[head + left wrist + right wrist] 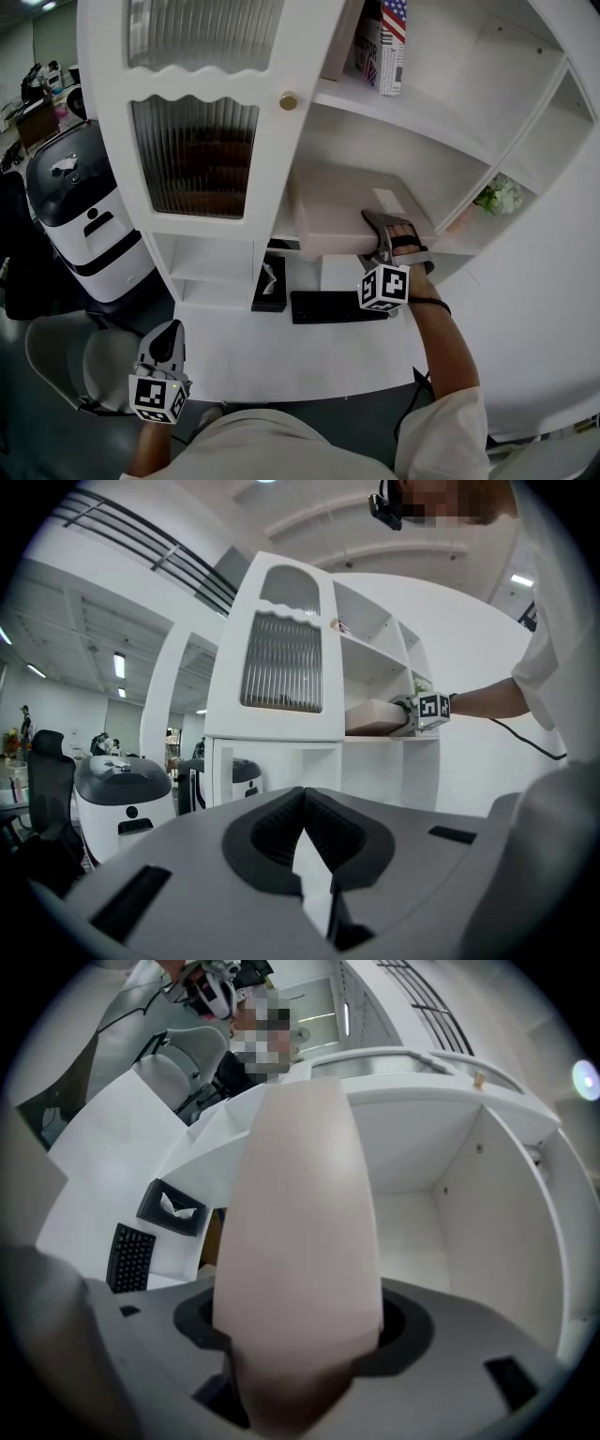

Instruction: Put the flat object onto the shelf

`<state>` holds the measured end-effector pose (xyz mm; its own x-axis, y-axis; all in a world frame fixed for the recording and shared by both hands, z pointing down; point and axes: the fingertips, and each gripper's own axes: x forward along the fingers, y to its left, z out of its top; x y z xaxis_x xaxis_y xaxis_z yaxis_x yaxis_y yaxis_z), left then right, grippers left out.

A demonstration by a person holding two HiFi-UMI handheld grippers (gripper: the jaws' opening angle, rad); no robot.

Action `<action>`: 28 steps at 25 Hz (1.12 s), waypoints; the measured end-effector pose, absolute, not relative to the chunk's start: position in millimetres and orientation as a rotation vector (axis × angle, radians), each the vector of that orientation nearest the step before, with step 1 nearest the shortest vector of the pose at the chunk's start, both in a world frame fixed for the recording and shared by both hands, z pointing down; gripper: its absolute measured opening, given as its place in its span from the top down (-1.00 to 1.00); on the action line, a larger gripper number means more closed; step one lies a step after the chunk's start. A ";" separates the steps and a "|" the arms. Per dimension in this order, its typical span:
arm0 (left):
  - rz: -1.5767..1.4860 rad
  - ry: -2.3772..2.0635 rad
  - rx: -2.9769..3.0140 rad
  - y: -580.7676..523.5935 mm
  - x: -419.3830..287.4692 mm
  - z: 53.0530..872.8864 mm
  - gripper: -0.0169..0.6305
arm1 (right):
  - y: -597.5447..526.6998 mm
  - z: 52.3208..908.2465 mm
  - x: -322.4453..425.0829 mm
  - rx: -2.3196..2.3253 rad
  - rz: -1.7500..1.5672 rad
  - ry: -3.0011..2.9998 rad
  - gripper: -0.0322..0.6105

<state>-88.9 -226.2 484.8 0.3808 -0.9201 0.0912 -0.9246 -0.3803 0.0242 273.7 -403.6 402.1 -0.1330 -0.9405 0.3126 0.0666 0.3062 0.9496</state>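
The flat object is a pale pink box [342,214] lying on the middle shelf [450,246] of the white unit, its near end jutting over the front edge. My right gripper [392,231] is at that end with the box [300,1232] between its jaws; the pads stand along its two faces without a clear squeeze. My left gripper [166,330] hangs low at the left, far from the shelf, shut and empty [305,841]. From there the box [370,716] and the right gripper [409,714] show at the shelf front.
A ribbed-glass cabinet door [192,159] with a brass knob [289,100] stands left of the open shelves. Books [384,47] fill the shelf above, flowers [502,197] sit to the right. A keyboard [333,307] and a tissue box [270,286] lie on the desk below. A white robot [89,216] stands far left.
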 end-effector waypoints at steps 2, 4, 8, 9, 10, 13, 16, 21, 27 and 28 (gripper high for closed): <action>0.097 -1.708 2.547 -226.7 -89.2 485.7 0.94 | -405.6 401.8 272.3 0.860 -1.077 -1.418 -0.13; 0.099 -1.707 2.544 -227.2 -89.3 486.6 0.94 | -404.2 402.9 271.1 0.824 -1.036 -1.438 -0.17; 0.101 -1.714 2.536 -231.1 -90.7 487.4 0.94 | -403.7 404.1 267.3 0.722 -0.943 -1.498 -0.27; 0.103 -1.713 2.535 -231.6 -90.7 487.8 0.94 | -404.2 404.4 267.0 0.703 -0.929 -1.504 -0.29; 0.106 -1.712 2.534 -232.2 -90.5 488.3 0.94 | -404.3 405.4 267.0 0.683 -0.915 -1.511 -0.31; 0.109 -1.710 2.532 -233.6 -90.3 489.7 0.94 | -402.0 413.4 265.7 0.620 -0.857 -1.544 -0.39; 0.109 -1.717 2.525 -234.7 -91.4 490.7 0.95 | -400.6 417.6 262.4 0.591 -0.813 -1.596 -0.43; 0.113 -1.728 2.513 -235.0 -93.0 491.9 0.94 | -404.1 420.1 259.0 0.563 -0.744 -1.653 -0.46; 0.113 -1.740 2.504 -235.1 -94.4 492.2 0.94 | -411.4 427.8 260.4 0.533 -0.696 -1.680 -0.47; 0.114 -1.744 2.501 -234.9 -95.2 492.6 0.94 | -412.0 427.1 260.0 0.530 -0.687 -1.690 -0.47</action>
